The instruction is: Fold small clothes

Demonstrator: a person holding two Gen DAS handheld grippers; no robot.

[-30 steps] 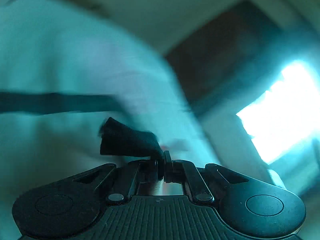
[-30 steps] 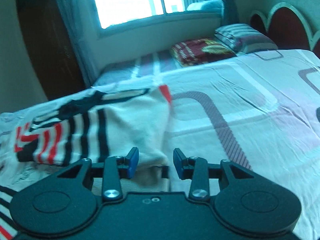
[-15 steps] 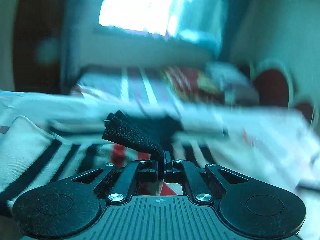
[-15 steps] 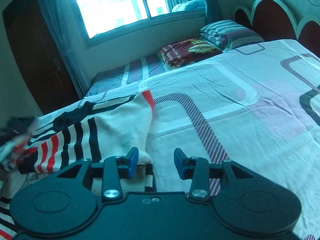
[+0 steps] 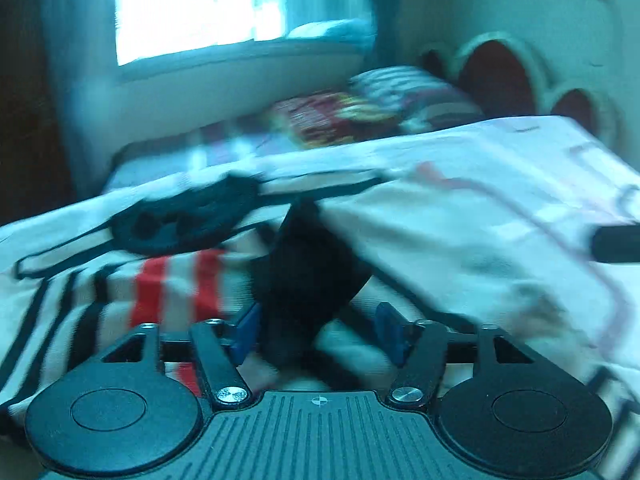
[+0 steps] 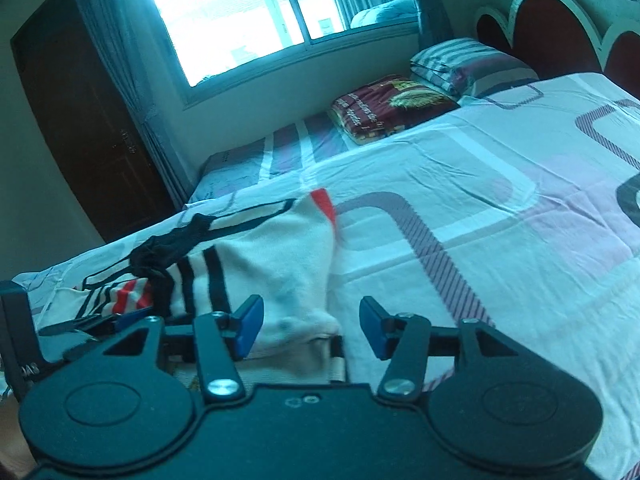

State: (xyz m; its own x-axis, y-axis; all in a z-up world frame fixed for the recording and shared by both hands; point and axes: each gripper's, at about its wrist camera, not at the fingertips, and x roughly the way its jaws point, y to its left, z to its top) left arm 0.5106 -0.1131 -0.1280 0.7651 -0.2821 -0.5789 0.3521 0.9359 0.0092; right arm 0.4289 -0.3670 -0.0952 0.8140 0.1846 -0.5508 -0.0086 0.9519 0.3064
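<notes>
A cream knit garment (image 6: pixel 276 256) with black and red stripes lies folded over on the bed sheet (image 6: pixel 480 216). Its black trim (image 6: pixel 168 252) bunches at the far left. In the blurred left wrist view, my left gripper (image 5: pixel 318 332) hangs just over the striped part (image 5: pixel 172 288). Its jaws are opening, and a loose flap of black cloth (image 5: pixel 308 276) stands between the pads without being pressed. My right gripper (image 6: pixel 311 328) is at the garment's near edge. Its jaws are opening too, with a cream fold (image 6: pixel 296 322) lying slack between them.
A folded maroon blanket (image 6: pixel 390 110) and a striped pillow (image 6: pixel 464 64) lie at the bed's far side under the window (image 6: pixel 256 12). A scalloped headboard (image 6: pixel 560 28) rises at the right, a dark wooden door (image 6: pixel 80 120) at the left. The sheet stretches right of the garment.
My left gripper swung across over the garment and rolled level. Its jaws went from shut on the black cloth to apart. The right jaws widened and the cream fold slackened.
</notes>
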